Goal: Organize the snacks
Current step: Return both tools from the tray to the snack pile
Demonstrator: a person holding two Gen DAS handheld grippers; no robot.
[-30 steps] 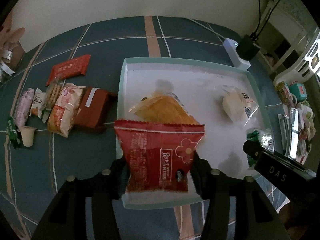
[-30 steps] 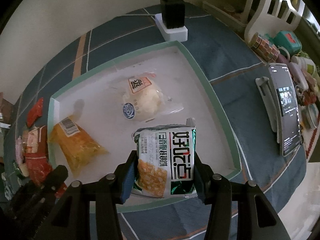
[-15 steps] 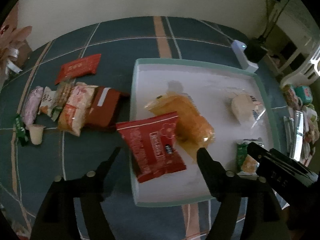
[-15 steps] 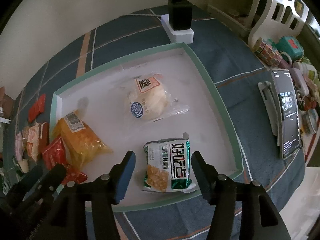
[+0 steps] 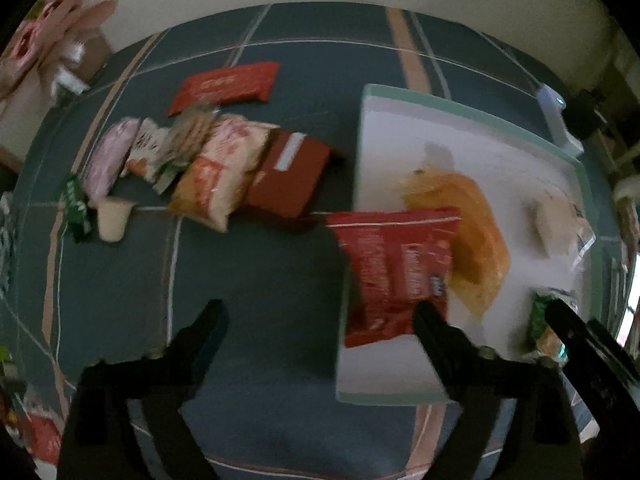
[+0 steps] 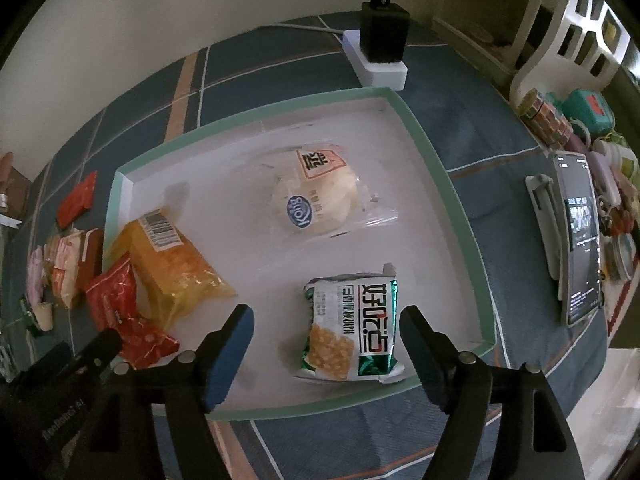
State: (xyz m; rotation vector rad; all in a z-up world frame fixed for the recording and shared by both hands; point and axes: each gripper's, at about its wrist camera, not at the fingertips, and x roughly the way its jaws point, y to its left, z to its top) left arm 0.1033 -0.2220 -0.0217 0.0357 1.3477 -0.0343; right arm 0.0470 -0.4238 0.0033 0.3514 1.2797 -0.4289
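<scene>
Plaid blue cloth [image 6: 280, 64] covers the counter, and on it sits a shallow white tray with a green rim [image 6: 444, 168]. Four snacks lie in the tray: a pale bun in clear wrap [image 6: 316, 196] near the middle, an orange packet [image 6: 172, 264] toward its left side, a green-and-white packet [image 6: 356, 320] near the front edge, and a red packet [image 5: 396, 268] leaning over the tray's left rim, partly on the orange packet.

Left of the tray, on the cloth, a loose row of more snacks [image 5: 216, 172] waits, with a flat red bar [image 5: 224, 86] just behind it. A phone [image 6: 578, 232] rests to the right of the tray, well apart.

The left hand-held gripper [image 5: 320, 312] has just been opening; its jaws stand wide, the red packet free beside the right finger. The right hand-held gripper [image 6: 326, 320] has also just been opening, with the green-and-white packet lying between its fingers, untouched.
</scene>
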